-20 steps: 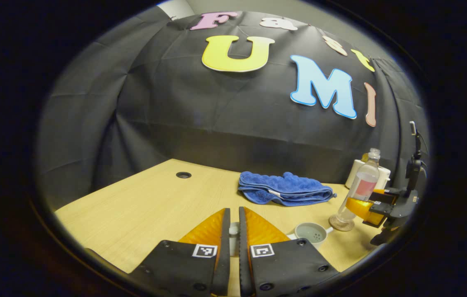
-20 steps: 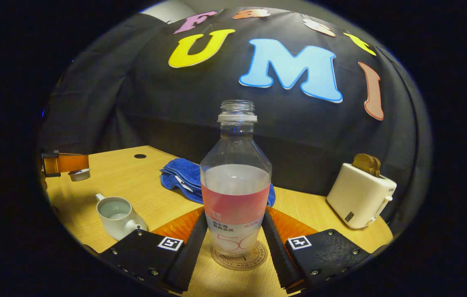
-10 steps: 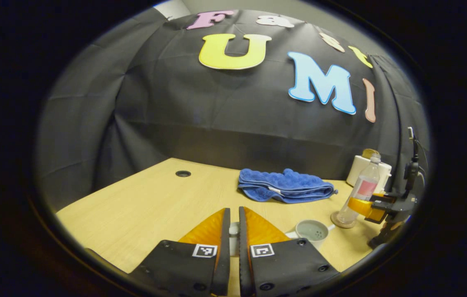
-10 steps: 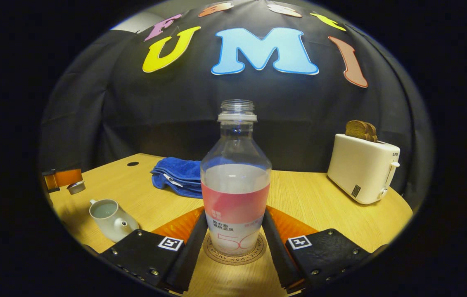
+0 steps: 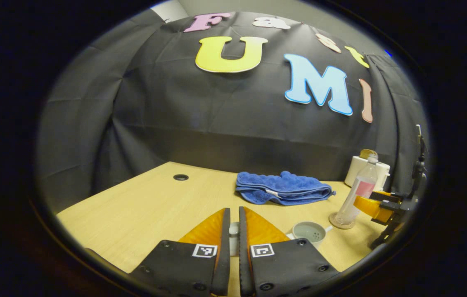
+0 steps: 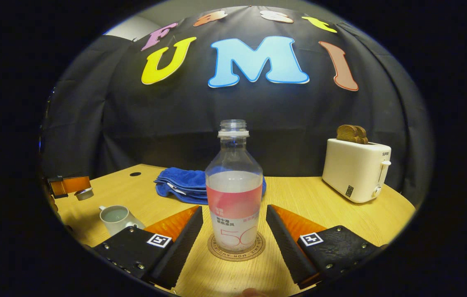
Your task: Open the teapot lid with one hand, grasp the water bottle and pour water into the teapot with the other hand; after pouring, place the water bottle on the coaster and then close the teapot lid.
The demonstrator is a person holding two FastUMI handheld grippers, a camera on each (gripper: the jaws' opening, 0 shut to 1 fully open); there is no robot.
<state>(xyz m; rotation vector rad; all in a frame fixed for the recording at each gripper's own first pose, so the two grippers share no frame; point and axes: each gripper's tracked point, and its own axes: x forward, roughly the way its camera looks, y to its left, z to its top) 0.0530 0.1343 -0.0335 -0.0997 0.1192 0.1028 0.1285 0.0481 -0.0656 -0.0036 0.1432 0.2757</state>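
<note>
A clear water bottle (image 6: 234,198) with a pink label and no cap stands upright on a round cork coaster (image 6: 236,252). My right gripper (image 6: 234,210) is open, its fingers apart from the bottle on either side. In the left gripper view the bottle (image 5: 359,190) stands on the coaster (image 5: 342,221), with the right gripper (image 5: 375,206) beside it. The white teapot (image 5: 309,232) sits lidless. My left gripper (image 5: 234,211) is shut on the teapot lid (image 5: 233,236). The right gripper view shows the teapot (image 6: 115,216) at left, and the left gripper (image 6: 70,185) holding the lid (image 6: 84,193) above the table.
A folded blue towel (image 6: 183,185) lies near the back of the wooden table (image 6: 324,214). A white toaster (image 6: 356,170) with bread in it stands at the right. A cable hole (image 5: 181,177) sits in the table's far left part.
My right gripper has opened and let go of the bottle, which now stands on the coaster, and has drawn back a little. My left gripper still holds the lid.
</note>
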